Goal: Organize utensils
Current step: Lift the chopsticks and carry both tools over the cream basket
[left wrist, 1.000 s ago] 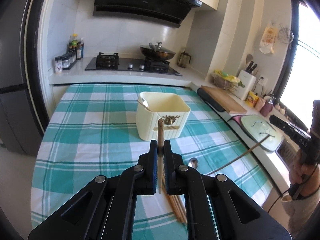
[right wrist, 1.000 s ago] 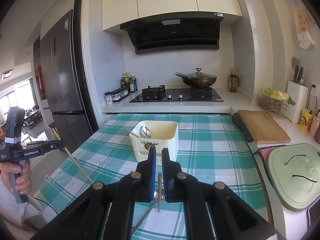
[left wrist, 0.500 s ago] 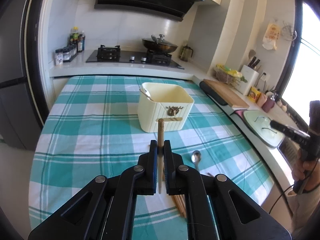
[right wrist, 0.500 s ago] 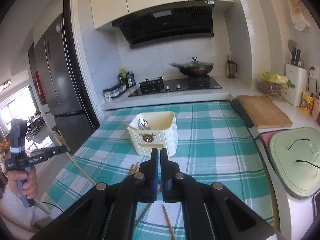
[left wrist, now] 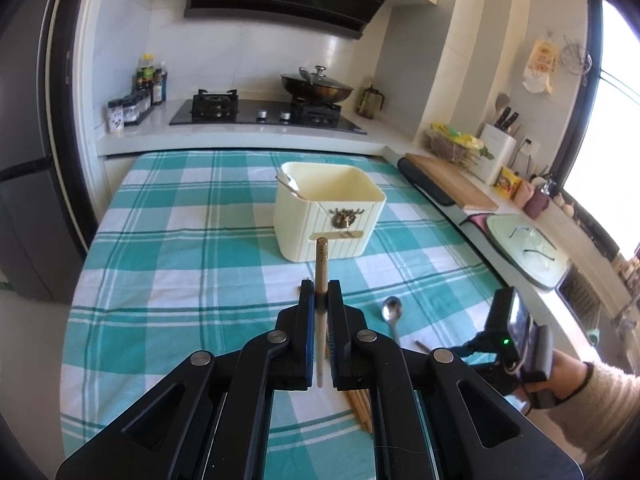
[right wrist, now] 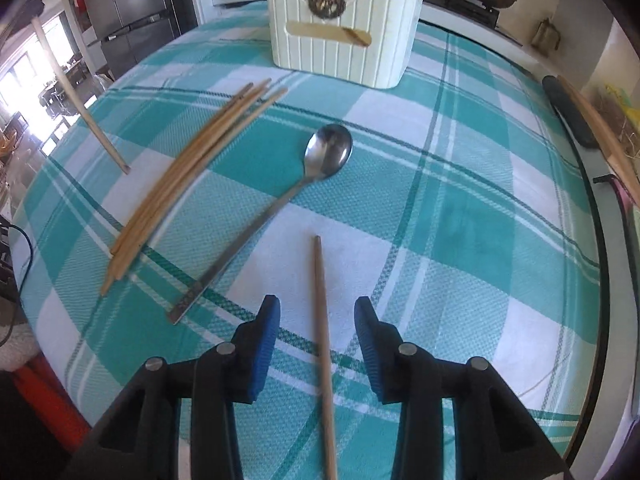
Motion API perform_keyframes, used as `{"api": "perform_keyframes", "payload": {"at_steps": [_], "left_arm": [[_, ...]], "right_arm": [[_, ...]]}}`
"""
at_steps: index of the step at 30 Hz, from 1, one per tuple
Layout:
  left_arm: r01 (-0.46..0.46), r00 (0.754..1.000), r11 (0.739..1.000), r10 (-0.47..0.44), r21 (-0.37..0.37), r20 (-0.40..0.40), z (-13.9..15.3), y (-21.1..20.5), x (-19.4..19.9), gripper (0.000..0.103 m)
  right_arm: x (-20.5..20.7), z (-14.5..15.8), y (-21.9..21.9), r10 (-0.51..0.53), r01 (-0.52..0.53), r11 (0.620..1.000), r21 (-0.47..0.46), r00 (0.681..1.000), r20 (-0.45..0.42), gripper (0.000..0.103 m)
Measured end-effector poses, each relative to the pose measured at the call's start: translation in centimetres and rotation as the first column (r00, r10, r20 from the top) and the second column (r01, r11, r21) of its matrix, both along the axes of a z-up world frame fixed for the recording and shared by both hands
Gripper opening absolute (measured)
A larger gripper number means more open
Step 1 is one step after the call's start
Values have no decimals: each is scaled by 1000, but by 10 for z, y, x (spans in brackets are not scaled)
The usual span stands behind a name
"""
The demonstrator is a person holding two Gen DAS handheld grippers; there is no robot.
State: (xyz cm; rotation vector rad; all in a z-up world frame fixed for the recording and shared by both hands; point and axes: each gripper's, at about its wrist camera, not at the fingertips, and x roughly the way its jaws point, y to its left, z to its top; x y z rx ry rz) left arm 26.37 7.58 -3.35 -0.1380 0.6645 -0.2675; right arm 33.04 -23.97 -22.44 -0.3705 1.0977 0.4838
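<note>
Your right claw point(right wrist: 316, 316): jaws just been parting, apart. Loose chopstick point(right wrist: 322, 340) flat on table point(right wrist: 460, 220) between them, untouched, long axis pointing away toward holder point(right wrist: 344, 36). Your left claw point(left wrist: 321, 296): clamped on upright chopstick point(left wrist: 321, 264).

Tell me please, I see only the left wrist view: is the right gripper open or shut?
Observer: Open. The right gripper has just been opening its jaws; one chopstick lies between them on the cloth, untouched.
Operator: Where is the spoon's handle?
Observer: The spoon lies ahead, its handle running back toward the gripper's left finger.
Operator: Other chopsticks?
Observer: A bundle of chopsticks lies flat, left of the spoon.
</note>
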Motion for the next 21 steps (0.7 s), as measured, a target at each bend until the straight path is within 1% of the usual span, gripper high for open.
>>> {"api": "perform_keyframes", "payload": {"at_steps": [1,2,3,5,7,9,11,13,15,18,21], "left_arm": [[-1,1000,1000,1,2,1,1,1,-1,4],[-4,1000,1000,4,3,0,1,1,-1,4],[-5,1000,1000,5,2,-1,1,3,-2,4],[-8,1000,1000,8,-2,0,2,5,-4,4],[-6,1000,1000,6,-3,3,3,6,-6,4],[-1,1000,1000,1,-2,10,5,6,-7,4],[4,1000,1000,-4,-2,17,7,5,-7,4],[7,1000,1000,-7,-1,25,9,4,-7,4],[9,999,1000,-9,-3,31,10,3,-8,4],[9,999,1000,-9,-7,31,9,2,-9,4],[10,1000,1000,-10,-4,29,8,2,-10,4]], "right_arm": [[0,-5,4,19,-19,1000,-24,1000,1,10],[-2,-5,8,34,-32,999,-36,999,33,6],[-1,-4,9,31,-29,999,-45,999,31,6],[-2,9,6,4,-4,1000,-2,998,61,6],[-7,37,-4,-35,25,996,86,992,120,6],[-14,69,-16,-79,47,981,187,983,168,6],[-22,97,-26,-110,55,963,265,974,198,6],[-31,121,-32,-118,45,947,319,969,215,6],[-39,141,-37,-126,35,932,360,965,232,6],[-49,164,-44,-135,23,912,409,960,247,6],[-56,176,-48,-144,17,903,430,954,263,6]]}}
